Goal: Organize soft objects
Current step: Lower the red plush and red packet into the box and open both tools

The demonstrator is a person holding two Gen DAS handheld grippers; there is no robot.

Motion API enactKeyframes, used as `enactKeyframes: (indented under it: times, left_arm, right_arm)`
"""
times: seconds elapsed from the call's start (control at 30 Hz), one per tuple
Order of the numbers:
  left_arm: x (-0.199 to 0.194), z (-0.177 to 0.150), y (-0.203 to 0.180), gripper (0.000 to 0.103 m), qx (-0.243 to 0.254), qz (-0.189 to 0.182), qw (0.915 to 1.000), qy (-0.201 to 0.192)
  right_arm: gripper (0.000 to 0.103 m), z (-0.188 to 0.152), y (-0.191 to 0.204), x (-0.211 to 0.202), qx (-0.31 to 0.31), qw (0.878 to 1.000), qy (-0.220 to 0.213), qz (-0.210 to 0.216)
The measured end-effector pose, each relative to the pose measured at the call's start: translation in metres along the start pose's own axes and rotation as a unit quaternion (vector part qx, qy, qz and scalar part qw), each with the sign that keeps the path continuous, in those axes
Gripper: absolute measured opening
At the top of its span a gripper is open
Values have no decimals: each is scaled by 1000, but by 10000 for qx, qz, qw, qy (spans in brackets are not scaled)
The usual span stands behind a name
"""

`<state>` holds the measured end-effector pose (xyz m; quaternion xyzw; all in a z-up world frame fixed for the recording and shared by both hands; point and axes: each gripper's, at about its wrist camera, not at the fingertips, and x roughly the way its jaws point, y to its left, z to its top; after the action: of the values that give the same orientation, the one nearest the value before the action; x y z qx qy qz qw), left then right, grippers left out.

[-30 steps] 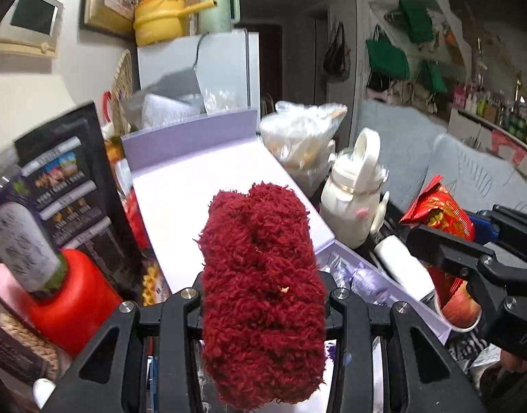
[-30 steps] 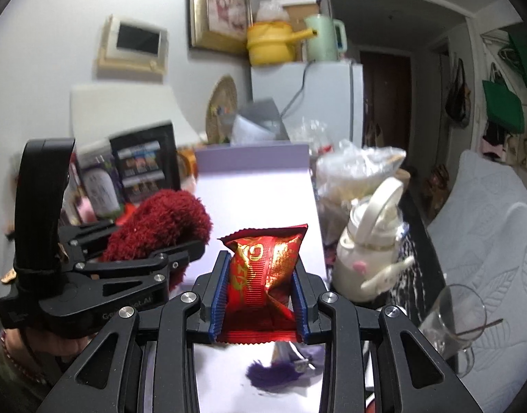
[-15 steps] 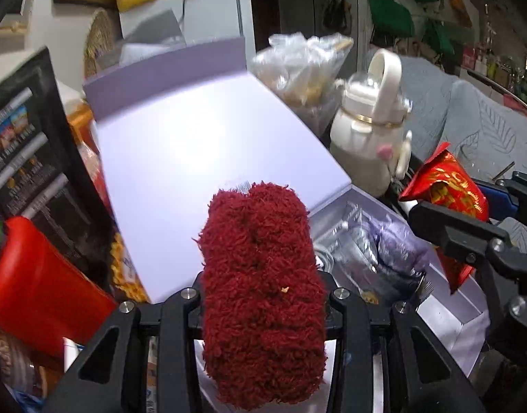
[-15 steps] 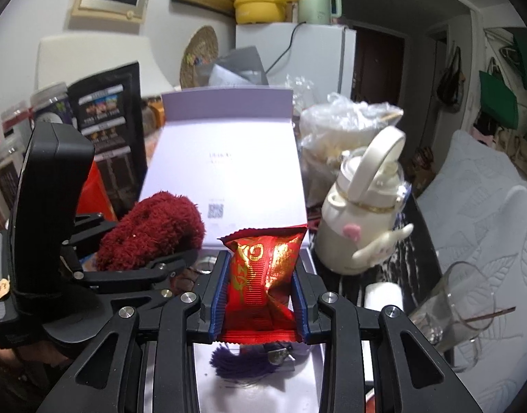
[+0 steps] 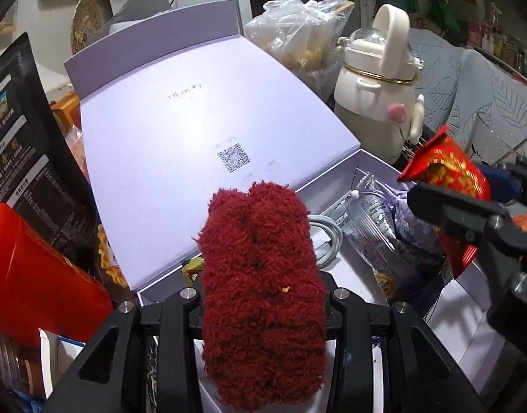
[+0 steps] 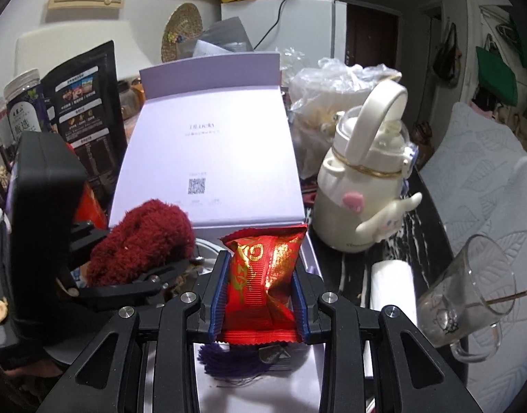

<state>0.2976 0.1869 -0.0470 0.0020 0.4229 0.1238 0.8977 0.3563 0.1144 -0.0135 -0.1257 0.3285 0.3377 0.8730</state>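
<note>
Both hands loaded and I'm over the box (image 5: 463, 313) now. My left gripper (image 5: 261, 296) is clamped on the red plush (image 5: 260, 275), jaws squeezing its middle, fluffy ends bulging out above and below. My right gripper (image 6: 260, 292) is clamped on the red packet (image 6: 263, 275), blue pads pinching its two sides, crimped top edge standing up free.

The plush hangs above the box's near-left corner, just in front of the open lid (image 5: 181, 137). The packet sits over the box's right side, beside the white bottle (image 6: 363, 199) that stands just off the box's right edge. Already inside: a silver pouch (image 5: 370, 220), a white cable (image 5: 327, 241) and something purple with a tassel (image 6: 229, 364) under my right gripper.

Handling, as I judge it: the plush is light and very squashy, so it gives under the pads and should spring back on release; a grip across its middle is right, since the loose pile would slip from an end hold. The packet looks light, crinkly and slick, puffed with air; holding it at the sides works, but squeeze harder and it could pop or squirt out. Neither will mind a short drop.

The glass (image 6: 466, 292) leaning off the right edge is the fragile thing to keep my right hand away from
</note>
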Motion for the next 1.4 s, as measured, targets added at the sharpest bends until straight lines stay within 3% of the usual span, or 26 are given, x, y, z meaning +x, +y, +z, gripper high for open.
enactKeyframes:
  times: [0.4, 0.47, 0.63, 0.7, 0.97, 1.4]
  left_arm:
    - [15, 2, -4, 45, 36, 130, 9994, 314]
    - [12, 1, -3, 50, 73, 122, 9993, 349]
    - [14, 1, -4, 81, 38, 116, 9988, 482]
    - [16, 1, -3, 82, -22, 254, 9983, 531]
    - [7, 3, 0, 82, -135, 148, 9987, 461]
    - [-43, 9, 5, 82, -216, 182, 9996, 17]
  right_arm:
    - [32, -7, -4, 21, 92, 9993, 363, 43]
    - [32, -8, -6, 24, 117, 9990, 420, 55]
    - [34, -9, -4, 27, 82, 9987, 507, 63]
    - [40, -10, -5, 29, 108, 9985, 539, 62]
    - [60, -8, -8, 23, 320, 9977, 586, 128]
    - [62, 5, -3, -21, 297, 9993, 229, 20]
